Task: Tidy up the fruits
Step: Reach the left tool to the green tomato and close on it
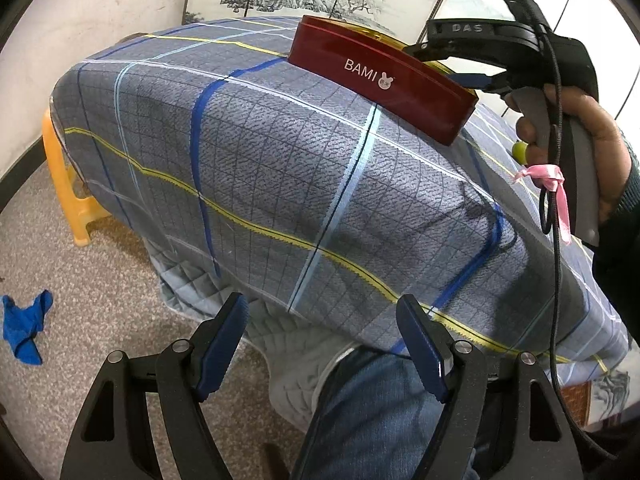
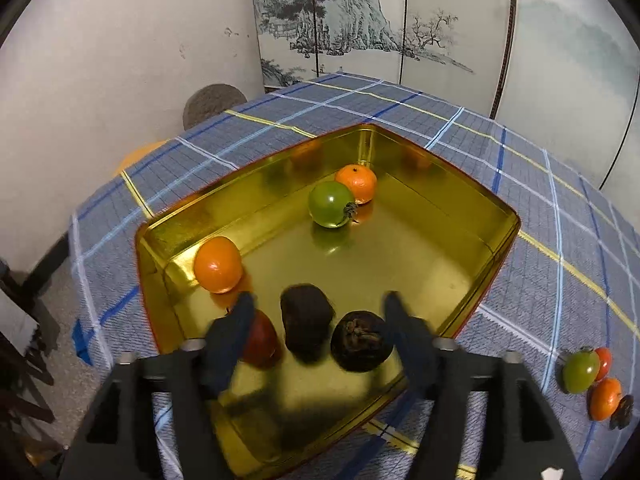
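The gold-lined tin (image 2: pixel 460 216) is sitting on the plaid tablecloth (image 2: pixel 540 200), its walls rising all around; bare floor is lying open at its centre and toward 3 o'clock, while the cloth is stretching free beyond the rim toward 12 and 2 o'clock. The right gripper (image 2: pixel 320 320) is hanging over the tin's near corner with jaws standing apart and blurred, gripping nothing. Two dark fruits are lying between them: a lumpy one (image 2: pixel 306 316) at 12 o'clock of the gap and a round one (image 2: pixel 360 340) just beside the right finger, neither pressed. A red fruit (image 2: pixel 262 338) is sitting partly behind the left finger. An orange (image 2: pixel 218 264) is resting against the wall at 10 o'clock; a green tomato (image 2: pixel 330 204) and a second orange (image 2: pixel 357 183) are touching at 12 o'clock. More fruits (image 2: pixel 594 380) are clustering on the cloth at 3 o'clock.

The left gripper (image 1: pixel 320 344) is hovering off the table's edge, jaws wide and empty, above a trouser leg (image 1: pixel 360 412). A folding screen (image 2: pixel 360 28) is standing behind, and a blue rag (image 1: pixel 26 326) is lying on the floor at 9 o'clock.
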The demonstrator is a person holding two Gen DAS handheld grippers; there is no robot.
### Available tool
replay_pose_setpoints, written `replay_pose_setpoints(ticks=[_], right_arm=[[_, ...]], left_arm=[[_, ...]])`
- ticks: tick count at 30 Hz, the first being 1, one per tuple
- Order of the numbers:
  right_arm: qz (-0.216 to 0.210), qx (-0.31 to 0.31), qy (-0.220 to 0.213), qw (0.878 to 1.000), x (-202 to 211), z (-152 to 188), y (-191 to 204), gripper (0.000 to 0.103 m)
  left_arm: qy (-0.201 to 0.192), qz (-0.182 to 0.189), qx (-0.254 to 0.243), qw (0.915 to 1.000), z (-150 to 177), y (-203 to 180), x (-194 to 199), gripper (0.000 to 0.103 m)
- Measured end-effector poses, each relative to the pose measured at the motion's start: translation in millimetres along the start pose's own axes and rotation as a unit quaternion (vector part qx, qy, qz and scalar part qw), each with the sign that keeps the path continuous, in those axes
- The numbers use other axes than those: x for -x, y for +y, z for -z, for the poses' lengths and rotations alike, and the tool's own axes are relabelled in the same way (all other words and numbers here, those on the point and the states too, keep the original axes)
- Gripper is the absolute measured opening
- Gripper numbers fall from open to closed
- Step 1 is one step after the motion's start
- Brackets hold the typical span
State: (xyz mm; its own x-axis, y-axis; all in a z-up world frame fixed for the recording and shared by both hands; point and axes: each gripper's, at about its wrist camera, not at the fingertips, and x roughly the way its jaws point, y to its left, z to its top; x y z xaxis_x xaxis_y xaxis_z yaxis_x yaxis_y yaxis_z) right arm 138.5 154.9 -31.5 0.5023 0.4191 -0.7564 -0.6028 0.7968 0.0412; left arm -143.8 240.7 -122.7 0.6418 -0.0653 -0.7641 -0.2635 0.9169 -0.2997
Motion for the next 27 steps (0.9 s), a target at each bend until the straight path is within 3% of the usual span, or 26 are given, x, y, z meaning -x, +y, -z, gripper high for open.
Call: replay_pose_setpoints(ticks=[8, 15, 22, 27], right_arm=[[-0.012, -0.028, -0.056, 0.998, 44, 17, -32, 0.073], [0.043, -0.113, -0.107, 0.987, 97, 57, -126, 0.081], [0.142, -0.229, -0.107, 0.957, 137, 119, -255, 0.083], [0.172, -0.351, -0.099, 0.915, 155, 171, -356, 0.083]], left_arm=[[-0.025, -0.001, -0.038, 0.9990, -1, -15, 14, 0.077], [-0.037, 0.016, -0.085, 0.9956, -13, -42, 23, 0.077], [-0.062, 0.052, -0.137, 0.9873, -51, -88, 28, 0.077], [-0.072, 0.079, -0.169, 0.9798, -89, -138, 19, 0.077]])
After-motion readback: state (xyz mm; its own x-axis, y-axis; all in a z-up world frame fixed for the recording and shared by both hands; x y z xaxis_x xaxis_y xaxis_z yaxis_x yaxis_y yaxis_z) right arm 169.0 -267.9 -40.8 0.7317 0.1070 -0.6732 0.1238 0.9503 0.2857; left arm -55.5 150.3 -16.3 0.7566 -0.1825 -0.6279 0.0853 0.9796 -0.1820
